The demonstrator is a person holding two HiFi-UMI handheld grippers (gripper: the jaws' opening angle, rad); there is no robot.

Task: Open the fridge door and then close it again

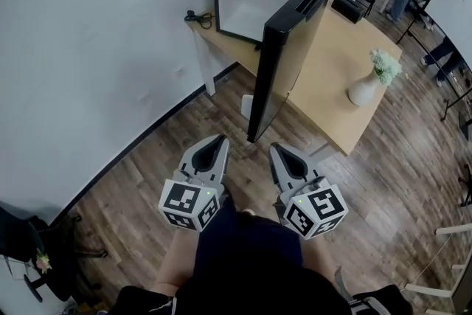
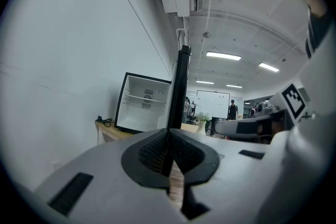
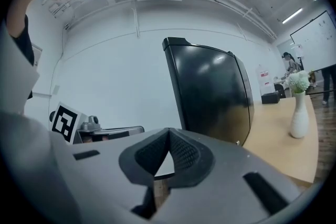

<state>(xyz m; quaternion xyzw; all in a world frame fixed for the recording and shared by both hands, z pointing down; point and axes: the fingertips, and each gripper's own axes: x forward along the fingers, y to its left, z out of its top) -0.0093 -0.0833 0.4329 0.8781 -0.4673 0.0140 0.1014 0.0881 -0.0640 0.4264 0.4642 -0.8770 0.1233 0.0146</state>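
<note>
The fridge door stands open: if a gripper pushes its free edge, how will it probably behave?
The fridge door looks like a rigid slab hinged on the fridge, so it should swing, not flex. Its glossy black face may be slippery. The small fridge sits on a table; a hard push might shift it.
</note>
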